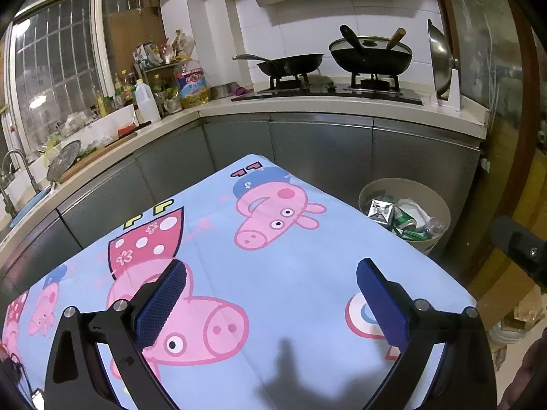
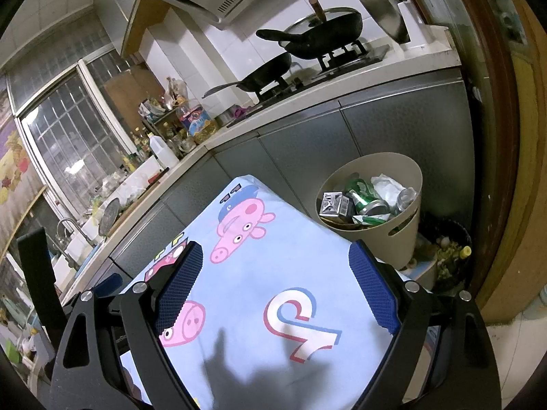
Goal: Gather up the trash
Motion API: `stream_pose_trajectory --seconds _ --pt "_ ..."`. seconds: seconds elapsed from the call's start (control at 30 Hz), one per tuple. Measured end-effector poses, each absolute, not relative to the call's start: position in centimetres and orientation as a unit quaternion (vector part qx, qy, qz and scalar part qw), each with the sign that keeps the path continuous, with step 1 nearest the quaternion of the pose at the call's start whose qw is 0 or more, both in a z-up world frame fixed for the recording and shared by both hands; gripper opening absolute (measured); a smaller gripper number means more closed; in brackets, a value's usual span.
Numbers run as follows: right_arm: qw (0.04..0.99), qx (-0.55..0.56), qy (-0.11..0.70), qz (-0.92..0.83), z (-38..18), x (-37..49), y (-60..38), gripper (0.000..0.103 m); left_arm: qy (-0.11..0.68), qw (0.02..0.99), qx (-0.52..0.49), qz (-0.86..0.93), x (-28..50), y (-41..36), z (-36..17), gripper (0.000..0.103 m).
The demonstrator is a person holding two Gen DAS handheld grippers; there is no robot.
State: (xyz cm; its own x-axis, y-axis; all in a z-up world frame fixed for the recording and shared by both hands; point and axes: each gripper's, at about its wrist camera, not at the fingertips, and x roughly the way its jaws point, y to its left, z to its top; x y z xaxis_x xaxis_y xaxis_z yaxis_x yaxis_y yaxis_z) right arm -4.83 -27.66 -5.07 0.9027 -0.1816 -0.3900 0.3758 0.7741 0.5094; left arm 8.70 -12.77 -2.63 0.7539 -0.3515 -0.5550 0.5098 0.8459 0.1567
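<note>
A beige waste bin (image 1: 441, 205) (image 2: 403, 239) stands on the floor past the table's far right corner. It holds green cans (image 2: 367, 203), a silver carton (image 2: 333, 205), a clear bottle (image 2: 407, 196) and crumpled paper. My left gripper (image 1: 271, 270) hovers open over the blue cartoon-pig tablecloth (image 1: 280, 273), with nothing between its blue pads. My right gripper (image 2: 275, 256) is also open and empty above the same cloth (image 2: 290, 259), nearer the bin. A black part of the right gripper (image 1: 519, 242) shows at the right edge of the left wrist view.
Grey kitchen cabinets (image 1: 321, 150) run behind the table. Two black pans (image 1: 290, 61) sit on the gas stove. Bottles and an oil jug (image 1: 191, 83) crowd the counter corner. A sink tap (image 1: 13, 164) is at the left. A dark basin of scraps (image 2: 448, 256) lies beside the bin.
</note>
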Motion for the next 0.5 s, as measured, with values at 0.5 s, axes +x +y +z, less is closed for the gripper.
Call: stream_pose_trajectory --seconds 0.5 --pt "0.927 0.302 0.163 -0.15 -4.92 -4.65 -27.89 0.086 0.262 0.924 0.152 -0.232 8.68 -12.83 -2.69 0.099"
